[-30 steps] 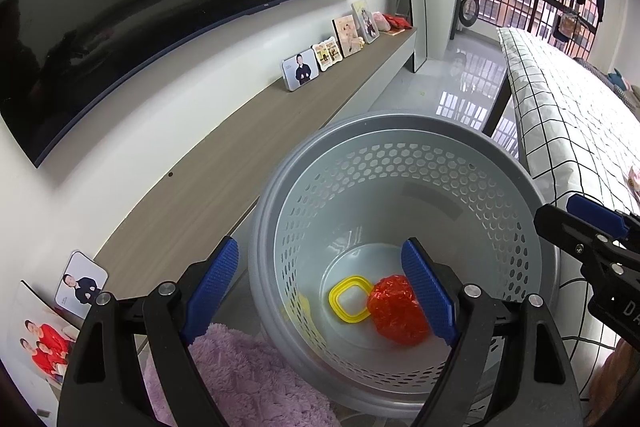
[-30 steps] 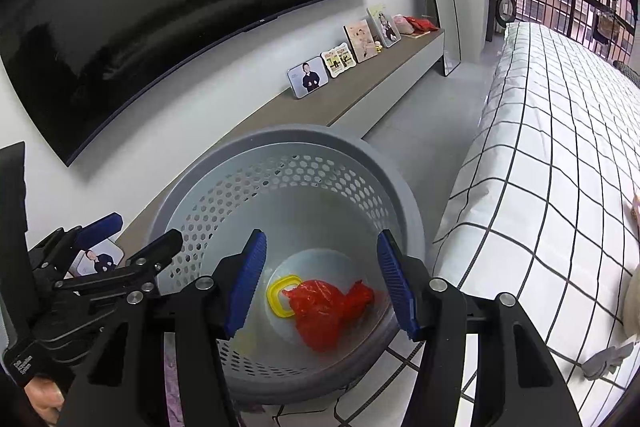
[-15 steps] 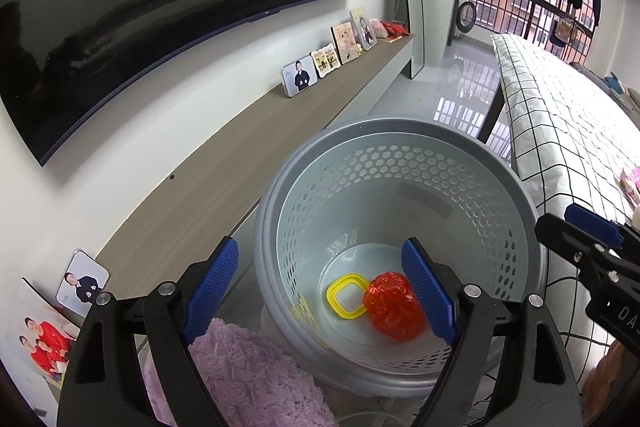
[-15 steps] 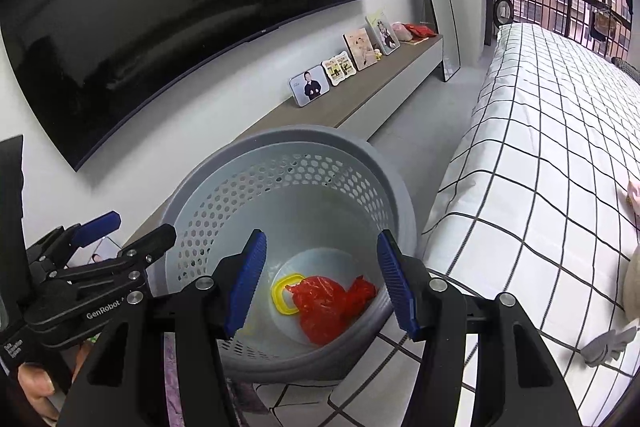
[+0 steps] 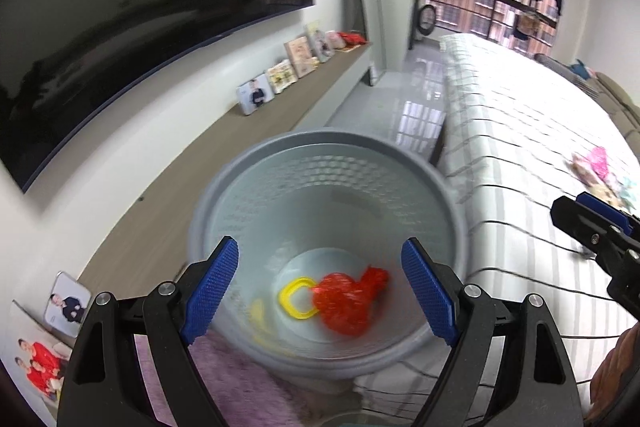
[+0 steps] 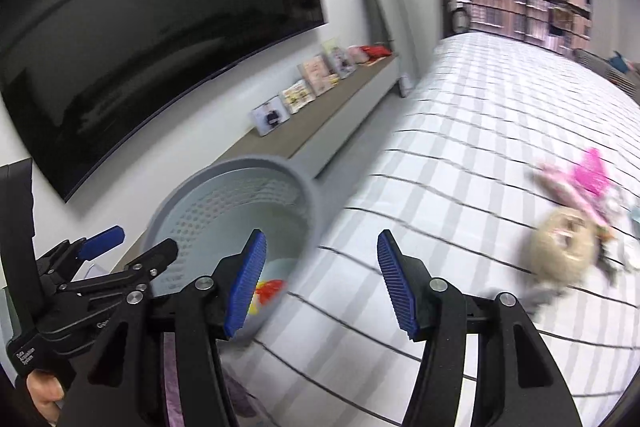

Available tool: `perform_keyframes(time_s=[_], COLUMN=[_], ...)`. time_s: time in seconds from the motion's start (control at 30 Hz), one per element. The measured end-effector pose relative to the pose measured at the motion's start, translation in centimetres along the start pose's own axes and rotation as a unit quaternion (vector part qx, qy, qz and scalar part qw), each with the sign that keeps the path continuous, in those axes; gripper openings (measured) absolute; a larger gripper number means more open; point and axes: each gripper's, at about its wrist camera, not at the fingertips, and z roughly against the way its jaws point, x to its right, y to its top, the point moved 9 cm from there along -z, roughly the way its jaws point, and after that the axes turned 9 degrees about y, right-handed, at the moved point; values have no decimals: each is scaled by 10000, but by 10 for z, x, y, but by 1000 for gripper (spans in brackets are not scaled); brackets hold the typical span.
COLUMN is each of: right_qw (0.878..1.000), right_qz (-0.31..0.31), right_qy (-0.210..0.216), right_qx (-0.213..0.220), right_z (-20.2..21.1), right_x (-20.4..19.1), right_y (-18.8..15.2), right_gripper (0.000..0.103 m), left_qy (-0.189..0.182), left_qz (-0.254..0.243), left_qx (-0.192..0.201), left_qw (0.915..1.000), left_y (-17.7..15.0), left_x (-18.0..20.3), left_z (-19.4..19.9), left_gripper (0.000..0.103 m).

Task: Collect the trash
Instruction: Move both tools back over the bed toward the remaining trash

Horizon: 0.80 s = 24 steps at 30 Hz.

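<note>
Left wrist view: left gripper [image 5: 320, 285] w/ jaws wide apart, nothing between the pads, poised over the gray basket [image 5: 256, 163]. Basket rim is round and unbroken, mouth unobstructed. In the bottom: red bag [image 5: 346, 301] crumpled, touching a yellow ring [image 5: 298, 297] on its left. Basket sits between a long wood shelf [image 5: 192, 199] on the left and the bed [image 5: 520, 147] edge on the right, w/ a narrow strip of floor [image 5: 392, 99] running away beyond it. Purple rug [image 5: 224, 379] just under the near rim. Right gripper [image 5: 592, 223] shows at the right edge, above the bed.

Right wrist view: right gripper [image 6: 320, 281] w/ jaws apart, empty, over the bed [image 6: 460, 131] right at its corner, basket [image 6: 316, 211] rim just left of it. Much open checked cover ahead. More trash lies well to the right: a pink wrapper [image 6: 590, 177] and a beige lump [image 6: 564, 247], blurred, close together. Left gripper [image 6: 124, 247] at lower left, beside the basket, a hand [image 6: 44, 395] on its grip.
</note>
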Motion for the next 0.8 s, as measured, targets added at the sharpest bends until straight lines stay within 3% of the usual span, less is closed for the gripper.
perform_keyframes(time_s=[0.47,0.8], right_qw=[9870,9744], right_qz=[-959,-1336], right_qy=[-1270,-1806], right_qx=[234,124], right_z=[109,146], right_x=[138,216], right_y=[-48,-66], right_gripper=[56,56], left_qy=[-755,-1031], left_qz=[-852,-1330], left_qx=[190,163], left_qw=[9933,9856], left_y=[-1,-4], left_x=[129,199], left_z=[31,40], left_gripper=[82,82])
